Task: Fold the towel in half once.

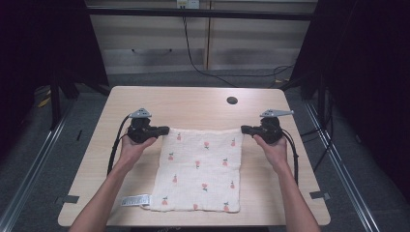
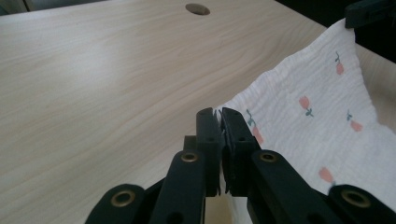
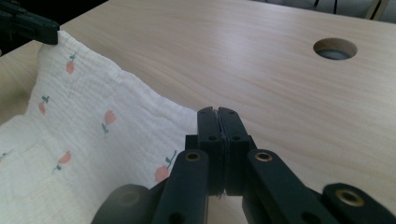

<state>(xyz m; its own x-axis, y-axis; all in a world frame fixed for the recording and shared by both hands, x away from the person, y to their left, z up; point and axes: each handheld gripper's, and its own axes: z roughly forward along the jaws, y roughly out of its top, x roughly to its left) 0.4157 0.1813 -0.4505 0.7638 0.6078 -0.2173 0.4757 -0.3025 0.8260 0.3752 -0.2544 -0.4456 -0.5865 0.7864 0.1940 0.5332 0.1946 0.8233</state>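
A white cloth (image 1: 200, 169) printed with small pink-orange flowers lies spread in the lower middle of the high view, on a pale wooden table (image 1: 193, 104). Its near edge rests flat close to the table's front edge, and a white label (image 1: 136, 200) sticks out at its lower left corner. Its two far corners are lifted slightly and pulled apart, so the far edge runs taut across the middle of the frame.

The left gripper (image 1: 164, 130) pinches the far left corner; in the left gripper view (image 2: 219, 116) its black jaws are pressed together with a thin edge of the cloth (image 2: 317, 121) caught between them, the fabric falling away to the right of that frame. The right gripper (image 1: 244, 129) pinches the far right corner; in the right gripper view (image 3: 217, 113) its jaws are also closed on the cloth (image 3: 93, 135), which spreads to the lower left of that frame. Each gripper view shows the other gripper's tip at the opposite corner, in an upper corner of the frame.

The left hand (image 1: 133, 145) and right hand (image 1: 273, 147) hold the grippers, forearms entering from the bottom. A round hole (image 1: 232, 100) sits in the tabletop, upper right of the cloth, well apart from it. Black cables trail across the grey floor beyond the table.
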